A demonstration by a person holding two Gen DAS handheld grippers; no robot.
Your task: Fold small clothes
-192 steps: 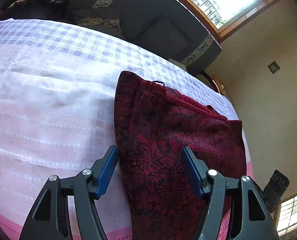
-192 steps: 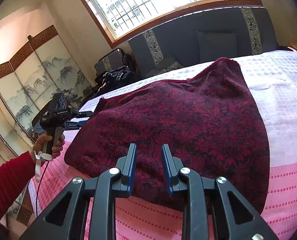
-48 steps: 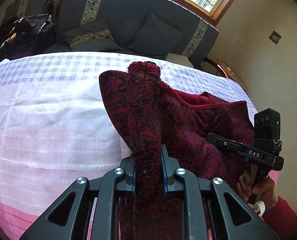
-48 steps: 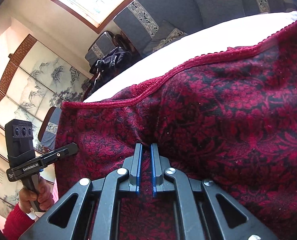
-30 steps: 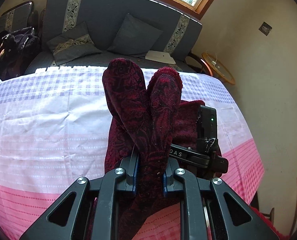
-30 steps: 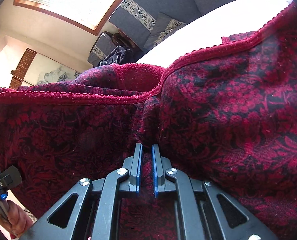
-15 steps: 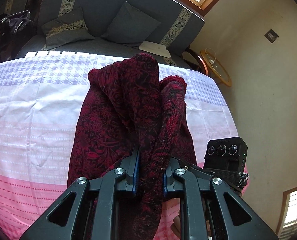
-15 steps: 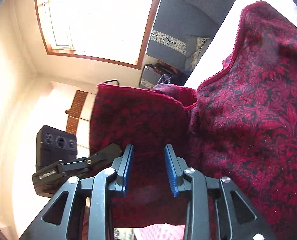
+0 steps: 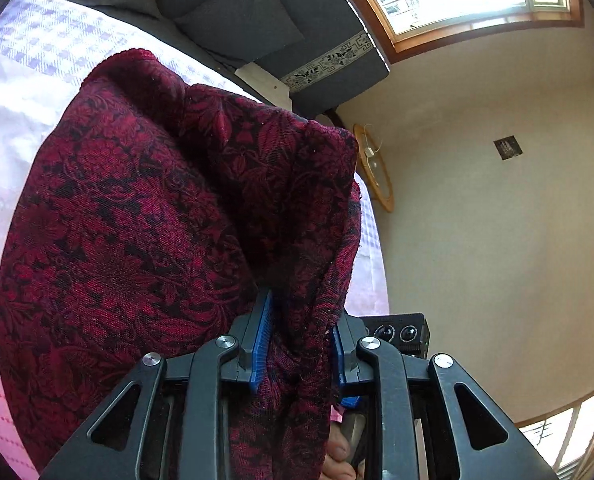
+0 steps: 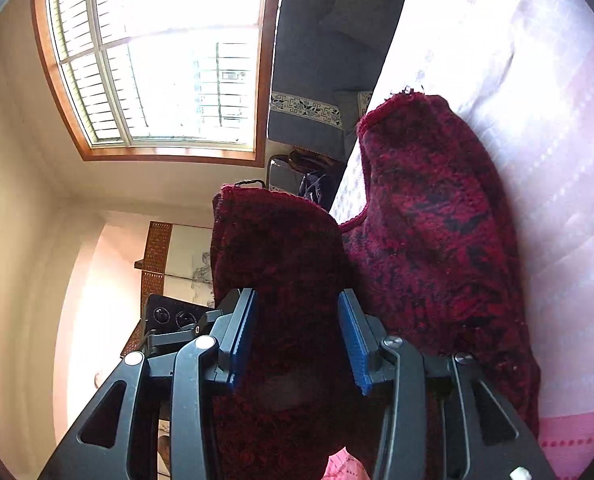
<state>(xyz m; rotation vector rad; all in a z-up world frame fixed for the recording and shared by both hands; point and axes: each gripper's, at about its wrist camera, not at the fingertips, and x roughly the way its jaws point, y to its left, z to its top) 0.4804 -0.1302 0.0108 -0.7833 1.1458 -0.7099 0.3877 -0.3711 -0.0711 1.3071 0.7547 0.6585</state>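
On the pink-and-white checked bedspread (image 10: 545,128), near its pink-striped edge, lies the dark red floral garment (image 9: 137,216), doubled over in thick folds. The left gripper (image 9: 299,340) is opening, a bunched fold between its pads. The right gripper (image 10: 297,336) is opening wider, cloth loose between its pads.

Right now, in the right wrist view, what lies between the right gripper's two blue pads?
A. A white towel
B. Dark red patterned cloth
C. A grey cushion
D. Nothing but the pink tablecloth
B: the dark red patterned cloth fills the gap of the right gripper, whose jaws are opening, its blue pads standing apart at either side of the fabric.
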